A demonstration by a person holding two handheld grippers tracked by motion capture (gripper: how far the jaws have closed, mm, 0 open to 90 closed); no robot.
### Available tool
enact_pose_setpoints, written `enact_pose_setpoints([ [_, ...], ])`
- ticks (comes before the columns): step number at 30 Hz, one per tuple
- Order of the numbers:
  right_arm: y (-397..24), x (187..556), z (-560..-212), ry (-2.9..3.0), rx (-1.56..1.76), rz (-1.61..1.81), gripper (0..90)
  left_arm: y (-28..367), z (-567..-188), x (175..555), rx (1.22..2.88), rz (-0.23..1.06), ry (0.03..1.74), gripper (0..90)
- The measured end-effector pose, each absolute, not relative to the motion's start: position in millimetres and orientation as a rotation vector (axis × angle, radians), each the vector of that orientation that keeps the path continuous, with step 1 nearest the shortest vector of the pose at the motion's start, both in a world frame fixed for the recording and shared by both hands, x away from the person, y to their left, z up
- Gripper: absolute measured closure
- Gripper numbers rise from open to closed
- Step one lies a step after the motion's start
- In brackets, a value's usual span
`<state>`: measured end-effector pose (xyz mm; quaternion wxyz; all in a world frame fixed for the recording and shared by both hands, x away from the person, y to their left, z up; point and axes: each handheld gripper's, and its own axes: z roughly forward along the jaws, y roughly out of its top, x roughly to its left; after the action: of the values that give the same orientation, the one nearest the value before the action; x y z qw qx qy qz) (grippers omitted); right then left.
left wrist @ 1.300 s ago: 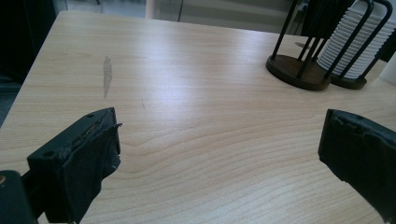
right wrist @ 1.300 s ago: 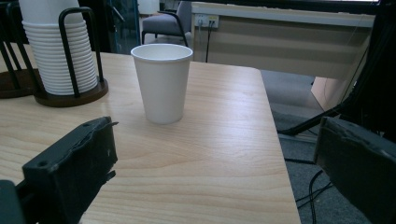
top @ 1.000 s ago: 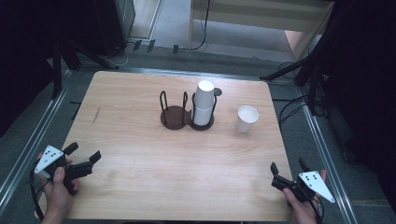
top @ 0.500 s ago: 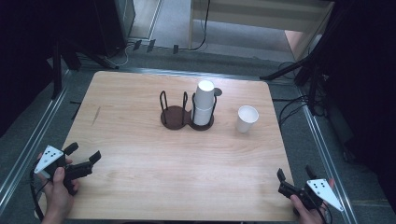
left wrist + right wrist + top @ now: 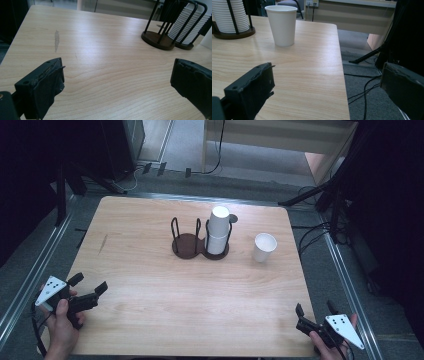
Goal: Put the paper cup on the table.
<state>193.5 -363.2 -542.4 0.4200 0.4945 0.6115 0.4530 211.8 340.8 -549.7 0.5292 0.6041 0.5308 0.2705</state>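
A dark two-bay cup rack (image 5: 187, 246) stands mid-table; its right bay holds a tall stack of white paper cups (image 5: 218, 229). One white paper cup (image 5: 263, 248) stands upright to the right of the rack. My left gripper (image 5: 89, 283) is open at the near left of the table, held in a hand and aimed toward the rack. My right gripper (image 5: 314, 309) is open at the near right corner. The left gripper (image 5: 117, 82) has bare wood between its jaws, with the rack (image 5: 160, 40) far ahead. The right gripper (image 5: 327, 85) straddles the table's right edge, the single cup (image 5: 282, 25) beyond it.
The wooden table (image 5: 150, 320) has rounded corners and sits in a metal frame (image 5: 30, 280). Cables (image 5: 320, 235) lie on the grey floor to the right. A dark scuff (image 5: 56, 40) marks the wood at the left.
My right gripper has drifted a little to the right and back toward the near corner. The left gripper, the rack and the cups have stayed put.
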Motion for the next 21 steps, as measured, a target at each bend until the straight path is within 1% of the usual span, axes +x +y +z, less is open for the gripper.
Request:
enact_pose_setpoints([
  [21,-360.5,194.8,-546.5,1.527,1.259,1.124,0.0,338.9,-550.7,213.3,1.451,0.650,1.285,0.0],
])
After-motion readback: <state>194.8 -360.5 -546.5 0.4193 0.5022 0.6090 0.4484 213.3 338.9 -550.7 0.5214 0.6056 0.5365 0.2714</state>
